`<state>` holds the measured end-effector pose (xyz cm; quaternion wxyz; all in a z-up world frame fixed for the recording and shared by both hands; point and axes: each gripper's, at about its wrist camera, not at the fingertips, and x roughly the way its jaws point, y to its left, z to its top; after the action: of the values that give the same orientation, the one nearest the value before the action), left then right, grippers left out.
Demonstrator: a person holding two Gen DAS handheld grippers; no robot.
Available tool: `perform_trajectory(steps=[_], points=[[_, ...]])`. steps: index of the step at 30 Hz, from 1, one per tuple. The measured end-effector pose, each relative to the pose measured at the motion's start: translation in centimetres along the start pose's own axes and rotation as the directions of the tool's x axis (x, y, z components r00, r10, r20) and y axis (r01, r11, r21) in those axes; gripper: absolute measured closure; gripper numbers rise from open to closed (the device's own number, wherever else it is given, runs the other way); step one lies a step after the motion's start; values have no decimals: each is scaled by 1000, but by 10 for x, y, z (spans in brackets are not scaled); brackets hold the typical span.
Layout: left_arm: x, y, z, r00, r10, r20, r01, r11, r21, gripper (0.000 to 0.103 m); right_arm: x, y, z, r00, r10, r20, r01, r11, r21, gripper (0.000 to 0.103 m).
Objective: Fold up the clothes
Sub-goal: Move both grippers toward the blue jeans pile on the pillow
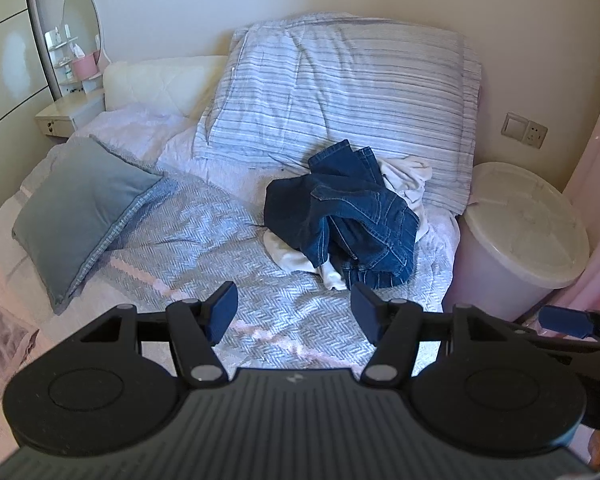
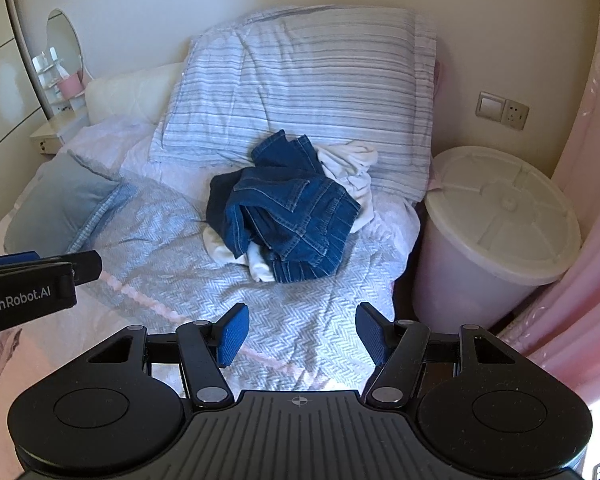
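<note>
Both claws, left claw (image 1: 294, 312) and right claw (image 2: 302, 334), hung wide open and empty (nothing grabbed yet), aimed at the crumpled jeans (image 2: 284, 216) heaped on the bed (image 2: 172, 240).

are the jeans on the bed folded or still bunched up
Bunched up: the jeans lie in a crumpled heap over white clothing, legs twisted, no flat folds.

Left black two-finger gripper (image 1: 294, 312) and right black two-finger gripper (image 2: 302, 334): side by side, angled downward, jaws wide, nothing between blue pads.
</note>
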<state>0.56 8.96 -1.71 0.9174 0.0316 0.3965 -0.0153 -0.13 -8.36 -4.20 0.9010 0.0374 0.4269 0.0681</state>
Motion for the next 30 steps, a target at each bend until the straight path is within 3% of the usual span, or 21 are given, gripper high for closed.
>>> perform_trajectory(steps=[15,30], points=[[37,12,5,999,0,-54,-4,997,-80,44,33,-5,18,999,-4,-54,2,999,-39,40],[122,-4,43,991,-12,-134,4,998,-60,45,112,-37,67,987,4,-161,-10,999,-41,40]])
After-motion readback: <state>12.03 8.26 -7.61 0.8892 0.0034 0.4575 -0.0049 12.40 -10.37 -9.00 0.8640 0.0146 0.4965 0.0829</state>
